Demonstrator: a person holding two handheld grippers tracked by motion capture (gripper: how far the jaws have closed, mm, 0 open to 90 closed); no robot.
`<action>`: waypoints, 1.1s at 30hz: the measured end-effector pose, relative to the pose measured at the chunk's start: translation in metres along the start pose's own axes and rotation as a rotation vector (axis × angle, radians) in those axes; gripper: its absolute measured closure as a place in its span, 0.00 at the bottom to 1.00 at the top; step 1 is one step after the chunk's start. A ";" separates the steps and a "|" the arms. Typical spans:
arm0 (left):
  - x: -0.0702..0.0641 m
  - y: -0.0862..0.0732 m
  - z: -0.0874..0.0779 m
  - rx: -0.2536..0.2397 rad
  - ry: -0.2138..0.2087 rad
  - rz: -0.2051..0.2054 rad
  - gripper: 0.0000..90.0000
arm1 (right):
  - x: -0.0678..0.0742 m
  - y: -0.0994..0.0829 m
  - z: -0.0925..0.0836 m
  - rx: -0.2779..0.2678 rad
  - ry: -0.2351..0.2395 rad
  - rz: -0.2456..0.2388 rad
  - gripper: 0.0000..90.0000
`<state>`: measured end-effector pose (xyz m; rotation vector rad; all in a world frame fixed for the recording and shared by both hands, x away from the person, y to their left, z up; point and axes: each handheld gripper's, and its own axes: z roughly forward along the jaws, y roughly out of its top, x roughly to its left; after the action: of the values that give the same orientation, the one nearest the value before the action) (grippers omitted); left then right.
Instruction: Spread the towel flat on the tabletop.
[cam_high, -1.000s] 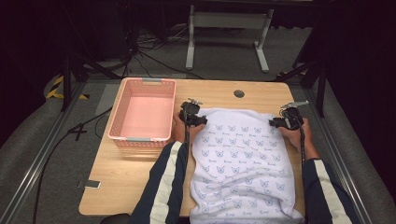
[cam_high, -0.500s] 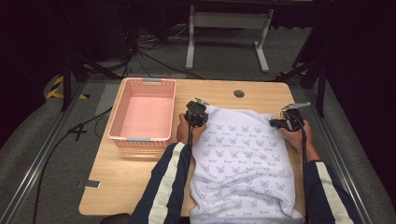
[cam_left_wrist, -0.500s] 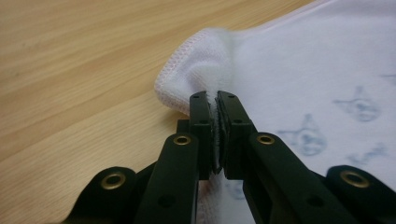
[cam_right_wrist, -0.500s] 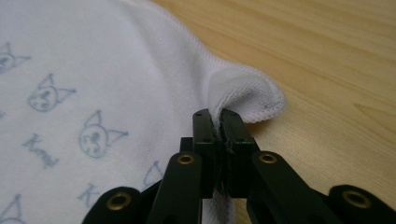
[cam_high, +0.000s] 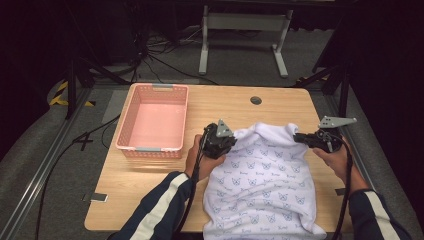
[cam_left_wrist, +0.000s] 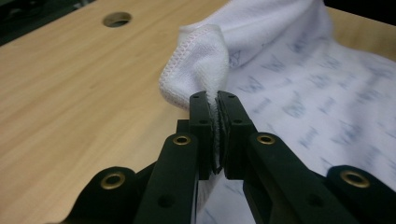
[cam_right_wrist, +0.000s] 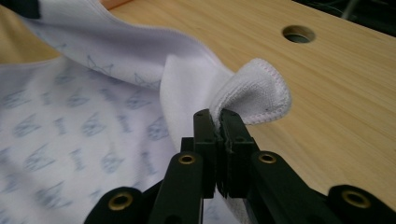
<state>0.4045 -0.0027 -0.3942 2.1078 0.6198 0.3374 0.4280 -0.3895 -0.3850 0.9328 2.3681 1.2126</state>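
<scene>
Two tongs pinch the far corners of a white printed towel (cam_high: 265, 185) on the wooden bench (cam_high: 150, 200): the left tongs (cam_left_wrist: 215, 100) clamp its left corner, the right tongs (cam_right_wrist: 215, 116) its right. The towel's near edge hangs over the bench's front; a pink basket (cam_high: 125, 130) stands left.

Wooden table (cam_high: 280, 107) bears a pink basket (cam_high: 154, 121) and towel (cam_high: 265, 185).
</scene>
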 end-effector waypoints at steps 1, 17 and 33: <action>-0.006 -0.007 -0.005 0.003 -0.026 0.010 0.95 | 0.007 -0.002 -0.006 -0.008 0.022 -0.018 0.96; -0.042 -0.075 -0.005 0.292 -0.104 0.166 0.95 | 0.086 -0.076 -0.027 0.289 0.218 -0.233 0.95; -0.007 -0.045 0.039 0.327 0.163 0.149 0.96 | 0.048 -0.058 0.017 0.310 -0.061 -0.212 0.96</action>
<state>0.4022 -0.0112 -0.4536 2.4651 0.6482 0.5250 0.3786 -0.3719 -0.4416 0.7661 2.5735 0.7426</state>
